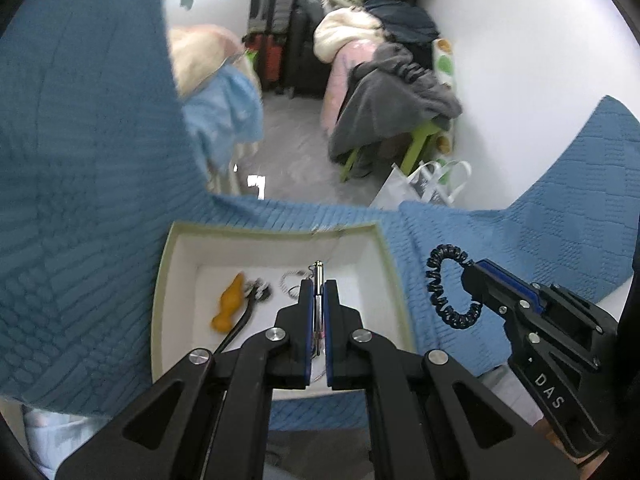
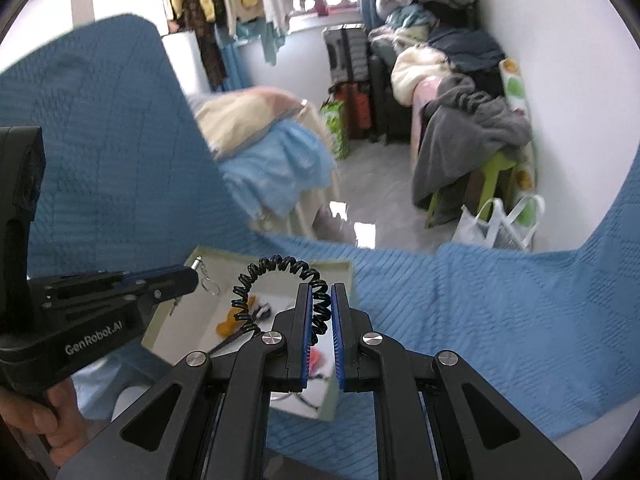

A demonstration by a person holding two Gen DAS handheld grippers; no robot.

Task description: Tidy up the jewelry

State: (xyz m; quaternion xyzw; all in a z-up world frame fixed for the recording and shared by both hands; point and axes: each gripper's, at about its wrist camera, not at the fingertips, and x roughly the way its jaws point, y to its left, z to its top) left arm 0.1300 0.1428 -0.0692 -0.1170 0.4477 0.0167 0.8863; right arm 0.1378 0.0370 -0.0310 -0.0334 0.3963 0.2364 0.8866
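Note:
A pale green box (image 1: pixel 276 230) with a white inside lies on a blue quilted bedspread (image 1: pixel 80 240). In it are an orange piece (image 1: pixel 230 304), a black piece (image 1: pixel 256 290) and a silver chain (image 1: pixel 288 280). My left gripper (image 1: pixel 319 284) is over the box, shut on a slim silver metal piece (image 1: pixel 318 270) with a key ring (image 2: pixel 210 285). My right gripper (image 2: pixel 321 292) is shut on a black spiral coil band (image 2: pixel 280 276), which loops up to the left over the box (image 2: pixel 224 254). In the left wrist view the right gripper (image 1: pixel 470 270) and coil (image 1: pixel 438 292) hang right of the box.
The bedspread rises in folds at left and right. Beyond the bed edge is grey floor, a white bag (image 1: pixel 424 184), a green stool (image 1: pixel 420 140) under a grey blanket, suitcases (image 1: pixel 276 40) and heaps of clothes. A hand (image 2: pixel 36 420) holds the left gripper's handle.

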